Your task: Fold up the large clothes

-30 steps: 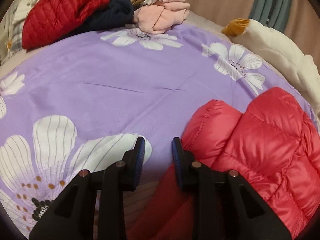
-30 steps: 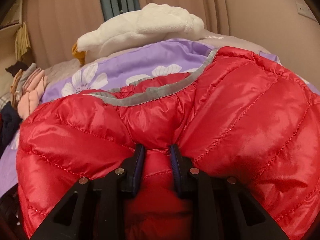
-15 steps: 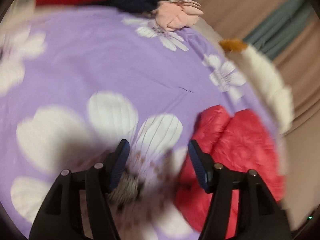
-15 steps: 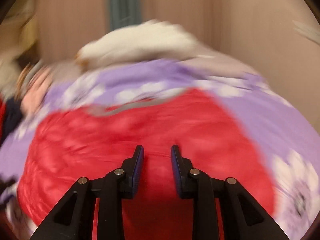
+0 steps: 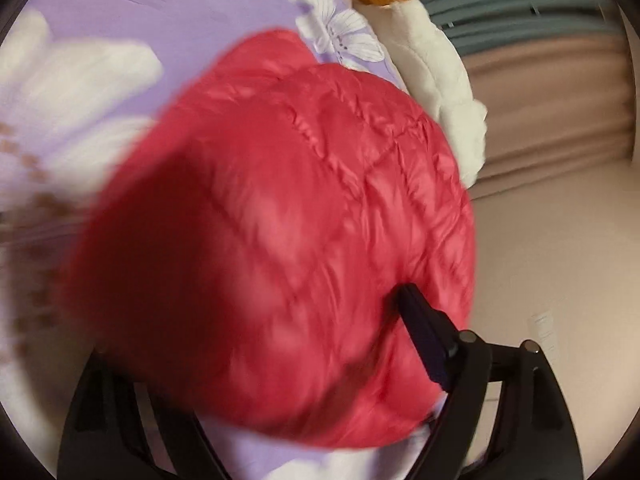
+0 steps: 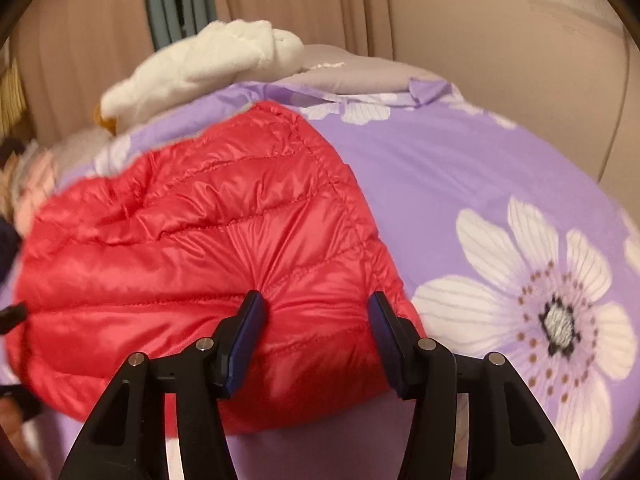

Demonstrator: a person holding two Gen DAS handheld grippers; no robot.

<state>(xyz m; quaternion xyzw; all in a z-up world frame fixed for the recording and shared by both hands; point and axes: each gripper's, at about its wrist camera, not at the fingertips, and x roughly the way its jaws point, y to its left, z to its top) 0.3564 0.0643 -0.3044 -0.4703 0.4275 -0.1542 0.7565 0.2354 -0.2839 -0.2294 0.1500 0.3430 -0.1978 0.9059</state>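
Left wrist view
Your left gripper [image 5: 288,344]: only one finger [image 5: 424,336] shows, pressed against the jacket's edge; the other is hidden under the fabric, so you cannot tell how wide it stands or whether it has a hold.
Red puffer jacket [image 5: 304,208]: bunched in a blurred mound, filling the middle of your view, on the purple floral bedspread [image 5: 168,12].
Beyond it: a white plush toy [image 5: 440,76] along the bed's far edge, beside the beige curtain [image 5: 552,100].

Right wrist view
Your right gripper [image 6: 316,332]: fingers spread wide, clamping nothing; the left finger [image 6: 248,320] dents the jacket [image 6: 192,248], whose near edge lies between the two.
Jacket: folded into a compact bundle, left of centre on the bedspread [image 6: 460,176].
Far edge: the plush toy [image 6: 208,68].
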